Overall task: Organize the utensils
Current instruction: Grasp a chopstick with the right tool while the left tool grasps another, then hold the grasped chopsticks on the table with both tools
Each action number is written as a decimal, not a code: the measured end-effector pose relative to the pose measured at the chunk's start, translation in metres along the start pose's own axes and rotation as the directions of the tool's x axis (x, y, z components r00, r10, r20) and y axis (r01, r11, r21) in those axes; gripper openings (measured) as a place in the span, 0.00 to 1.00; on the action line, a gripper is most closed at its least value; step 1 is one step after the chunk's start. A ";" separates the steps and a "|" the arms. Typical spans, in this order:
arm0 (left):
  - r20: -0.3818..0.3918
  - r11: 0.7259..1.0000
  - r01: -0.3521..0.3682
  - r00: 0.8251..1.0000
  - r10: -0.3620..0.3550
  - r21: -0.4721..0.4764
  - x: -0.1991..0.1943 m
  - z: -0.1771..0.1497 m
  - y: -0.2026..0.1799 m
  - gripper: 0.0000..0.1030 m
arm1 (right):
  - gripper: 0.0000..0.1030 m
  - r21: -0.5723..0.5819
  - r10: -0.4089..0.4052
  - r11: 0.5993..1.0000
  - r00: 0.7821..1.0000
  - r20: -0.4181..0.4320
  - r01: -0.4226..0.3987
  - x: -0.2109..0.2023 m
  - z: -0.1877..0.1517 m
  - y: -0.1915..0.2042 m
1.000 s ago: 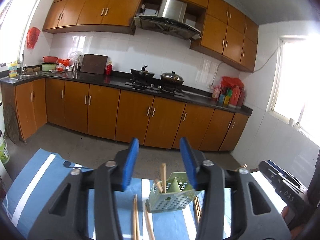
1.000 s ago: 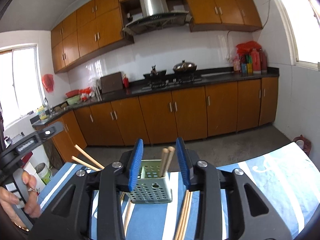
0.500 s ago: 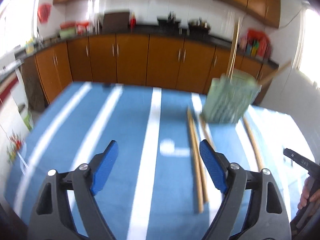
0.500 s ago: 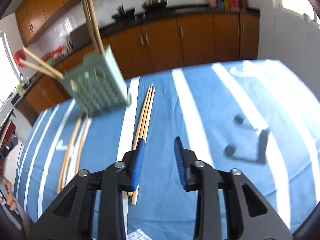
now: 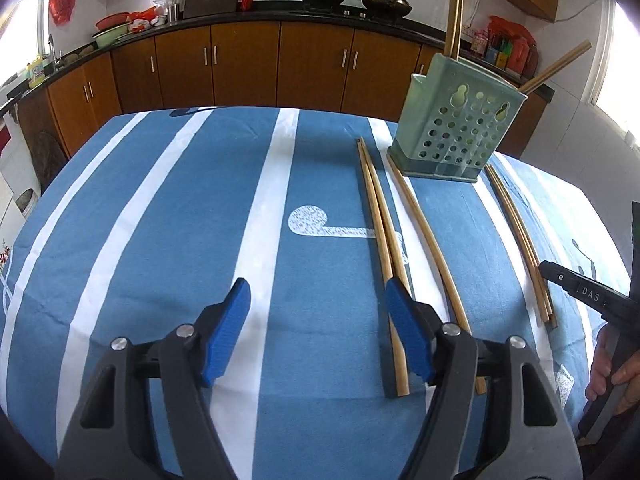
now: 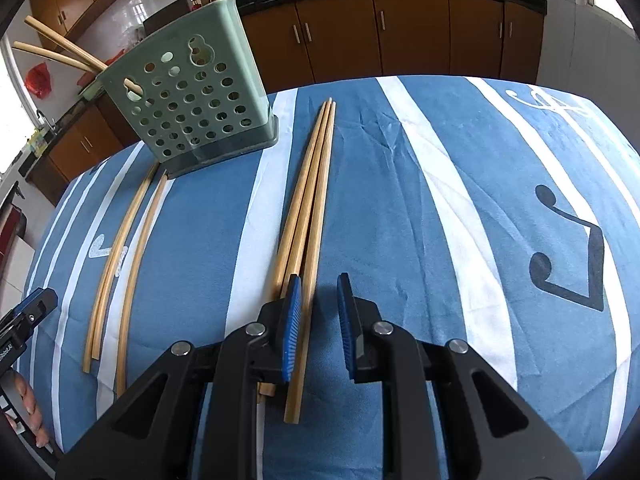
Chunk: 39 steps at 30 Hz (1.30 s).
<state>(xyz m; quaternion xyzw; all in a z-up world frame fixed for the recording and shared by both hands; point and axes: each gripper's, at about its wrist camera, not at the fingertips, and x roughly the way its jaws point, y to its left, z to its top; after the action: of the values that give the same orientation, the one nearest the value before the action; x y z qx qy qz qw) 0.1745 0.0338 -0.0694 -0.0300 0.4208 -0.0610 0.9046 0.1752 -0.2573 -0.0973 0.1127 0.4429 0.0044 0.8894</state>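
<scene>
The green perforated utensil holder [image 5: 456, 132] stands upright on the blue-and-white striped tablecloth [image 5: 200, 208], with several wooden chopsticks already standing in it [image 6: 60, 46]. More chopsticks lie flat on the cloth on either side of the holder: a close-lying bundle of three [image 6: 308, 200] to one side and a pair [image 5: 380, 240] plus a single curved stick [image 5: 432, 240] to the other. Nearer the camera than the holder, the left gripper [image 5: 320, 336] hangs wide open and empty beside the pair, while the right gripper [image 6: 318, 324] is narrowly parted over the near ends of the bundle, gripping nothing.
</scene>
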 end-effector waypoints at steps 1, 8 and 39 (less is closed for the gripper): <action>-0.006 1.000 0.004 1.000 -0.004 0.005 0.002 0.000 -0.002 0.61 | 0.17 -0.007 -0.004 1.000 1.000 0.001 0.004 0.000 0.000 -0.001; -0.047 0.999 0.025 0.999 -0.024 0.021 0.017 -0.001 -0.010 0.47 | 0.07 -0.009 -0.111 0.994 0.993 0.028 0.112 -0.002 -0.002 -0.008; -0.052 0.998 -0.063 0.997 0.064 0.013 0.053 0.019 0.025 0.09 | 0.07 0.000 -0.168 0.986 0.983 0.077 0.168 -0.006 -0.002 -0.031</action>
<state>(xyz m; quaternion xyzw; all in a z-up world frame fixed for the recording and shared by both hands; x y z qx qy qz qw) 0.2248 0.0517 -0.1001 -0.0101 0.4450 -0.0354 0.8948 0.1675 -0.2880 -0.1002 0.0721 0.4164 -0.0735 0.9033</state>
